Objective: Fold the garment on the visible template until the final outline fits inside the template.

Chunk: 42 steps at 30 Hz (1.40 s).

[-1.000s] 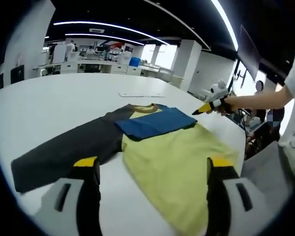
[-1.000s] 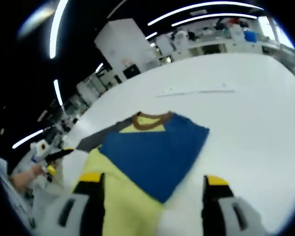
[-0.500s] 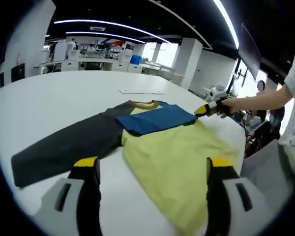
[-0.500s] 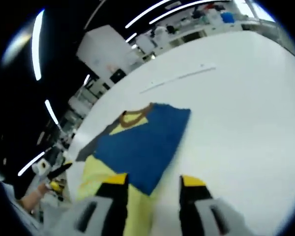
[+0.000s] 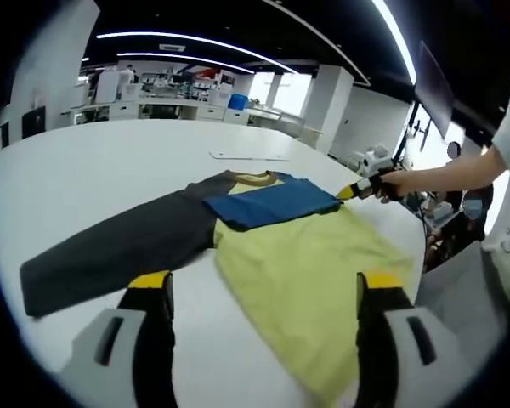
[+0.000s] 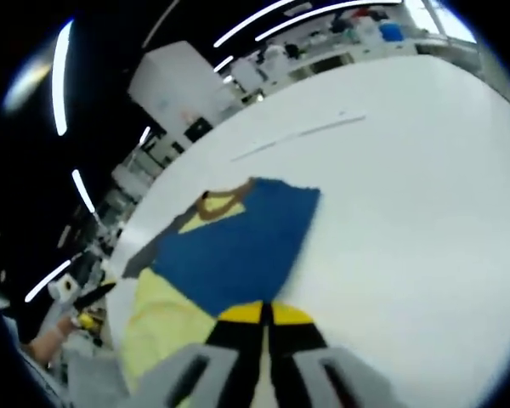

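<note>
A shirt lies flat on the white table, with a yellow body, a brown collar and a dark grey sleeve spread out to the left. Its blue sleeve is folded across the chest. My left gripper hovers open over the shirt's lower part, nothing between its fingers. My right gripper is shut on the corner of the blue sleeve; in the left gripper view the right gripper sits at the shirt's right edge, held by a hand.
A thin flat white strip lies on the table beyond the collar, also seen as a strip in the right gripper view. A person stands at the table's right edge. Desks and equipment line the far wall.
My right gripper's jaws have closed from wide apart onto the corner of the blue sleeve. My left gripper has stayed open over the shirt.
</note>
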Each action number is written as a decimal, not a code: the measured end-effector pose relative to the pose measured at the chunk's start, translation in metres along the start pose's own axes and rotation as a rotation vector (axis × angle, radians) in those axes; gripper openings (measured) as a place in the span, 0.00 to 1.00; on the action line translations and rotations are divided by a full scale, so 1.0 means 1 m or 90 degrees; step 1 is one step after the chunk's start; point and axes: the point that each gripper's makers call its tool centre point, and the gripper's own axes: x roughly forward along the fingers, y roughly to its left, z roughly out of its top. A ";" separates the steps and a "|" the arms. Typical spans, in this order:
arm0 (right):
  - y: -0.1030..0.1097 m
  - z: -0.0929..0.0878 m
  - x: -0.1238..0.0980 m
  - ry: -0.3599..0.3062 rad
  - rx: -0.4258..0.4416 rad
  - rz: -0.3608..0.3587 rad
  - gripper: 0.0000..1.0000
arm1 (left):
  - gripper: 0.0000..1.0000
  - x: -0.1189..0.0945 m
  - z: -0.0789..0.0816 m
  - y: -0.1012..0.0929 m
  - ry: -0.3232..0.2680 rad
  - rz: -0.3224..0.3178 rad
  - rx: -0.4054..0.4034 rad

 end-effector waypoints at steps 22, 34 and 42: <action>-0.031 0.011 -0.007 -0.022 -0.030 -0.044 0.00 | 0.85 -0.001 -0.002 0.002 0.000 0.006 -0.008; -0.031 0.010 -0.009 -0.028 -0.066 -0.038 0.00 | 0.85 0.000 -0.002 0.002 -0.002 0.006 -0.012; -0.010 0.011 -0.022 -0.061 -0.104 0.005 0.46 | 0.84 0.002 -0.005 0.005 -0.004 0.008 -0.025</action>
